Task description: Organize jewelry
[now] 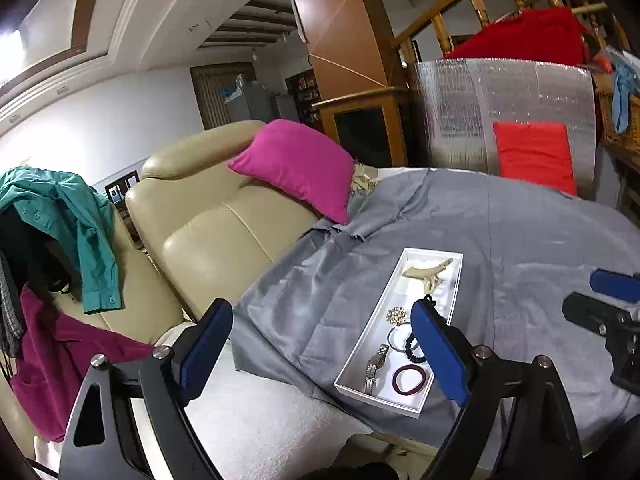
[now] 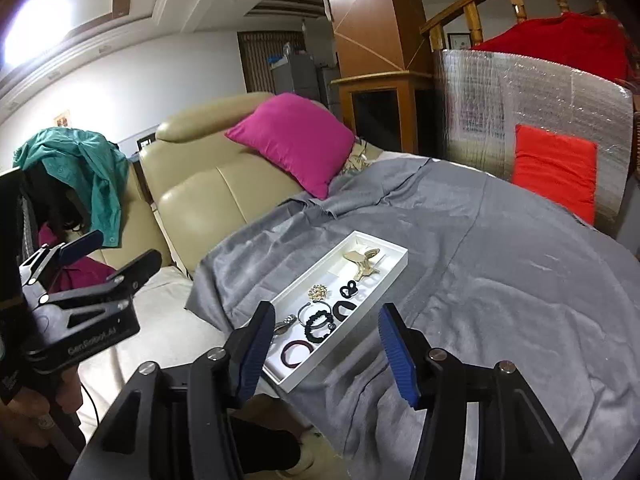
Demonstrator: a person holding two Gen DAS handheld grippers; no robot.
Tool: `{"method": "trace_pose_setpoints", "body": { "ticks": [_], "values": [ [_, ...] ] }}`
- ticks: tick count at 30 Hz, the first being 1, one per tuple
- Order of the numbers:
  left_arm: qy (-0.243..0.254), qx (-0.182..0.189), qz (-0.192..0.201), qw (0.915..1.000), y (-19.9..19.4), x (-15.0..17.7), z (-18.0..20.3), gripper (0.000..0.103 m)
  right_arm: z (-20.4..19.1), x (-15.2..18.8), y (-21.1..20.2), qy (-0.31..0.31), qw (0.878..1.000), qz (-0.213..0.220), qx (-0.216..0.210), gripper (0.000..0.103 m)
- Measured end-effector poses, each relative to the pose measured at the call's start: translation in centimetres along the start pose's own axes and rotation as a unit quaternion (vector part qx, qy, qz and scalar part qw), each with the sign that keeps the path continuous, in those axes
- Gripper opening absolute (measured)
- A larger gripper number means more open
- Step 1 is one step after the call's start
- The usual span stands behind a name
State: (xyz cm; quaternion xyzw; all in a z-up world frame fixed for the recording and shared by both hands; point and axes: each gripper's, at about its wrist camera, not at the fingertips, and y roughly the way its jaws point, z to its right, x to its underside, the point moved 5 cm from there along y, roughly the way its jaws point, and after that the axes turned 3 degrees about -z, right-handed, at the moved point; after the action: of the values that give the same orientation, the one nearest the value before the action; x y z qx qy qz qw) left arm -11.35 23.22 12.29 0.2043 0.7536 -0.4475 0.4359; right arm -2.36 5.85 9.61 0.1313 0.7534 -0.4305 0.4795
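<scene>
**Both claws hanging empty above the tray**

Blue pads of the left claw and right claw are standing apart, gripping nothing. Jewelry is lying in the white tray on the grey cloth. Small pieces could be snagging together when lifted. One pad is covering part of the black bracelet.

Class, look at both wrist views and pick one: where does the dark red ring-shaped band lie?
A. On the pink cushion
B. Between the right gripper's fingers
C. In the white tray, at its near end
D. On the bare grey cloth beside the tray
C: the dark red band lies flat inside the white tray, at the end nearest the cameras, beside the watch.
</scene>
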Motion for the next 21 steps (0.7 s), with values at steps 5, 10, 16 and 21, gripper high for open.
{"method": "trace_pose_setpoints", "body": {
  "ticks": [5,10,16,21],
  "values": [
    [-0.002,-0.007,0.014,0.9999,-2.3,-0.4,-1.0,0.091,-1.1,0.7,-2.5,0.003,1.0,0.008,0.008,0.06],
    [-0.006,-0.018,0.022,0.9996,-4.1,-0.3,-2.0,0.092,-2.1,1.3,-4.7,0.017,1.0,0.016,0.01,0.062],
    [-0.012,-0.028,0.027,0.9992,-5.4,-0.3,-3.1,0.093,-3.7,1.7,-6.5,0.025,0.999,0.035,0.008,0.068],
    [-0.017,-0.028,0.028,0.9991,-5.3,-0.2,-3.7,0.094,-5.0,1.8,-6.0,0.021,0.999,0.032,0.014,0.068]
  ]
}}
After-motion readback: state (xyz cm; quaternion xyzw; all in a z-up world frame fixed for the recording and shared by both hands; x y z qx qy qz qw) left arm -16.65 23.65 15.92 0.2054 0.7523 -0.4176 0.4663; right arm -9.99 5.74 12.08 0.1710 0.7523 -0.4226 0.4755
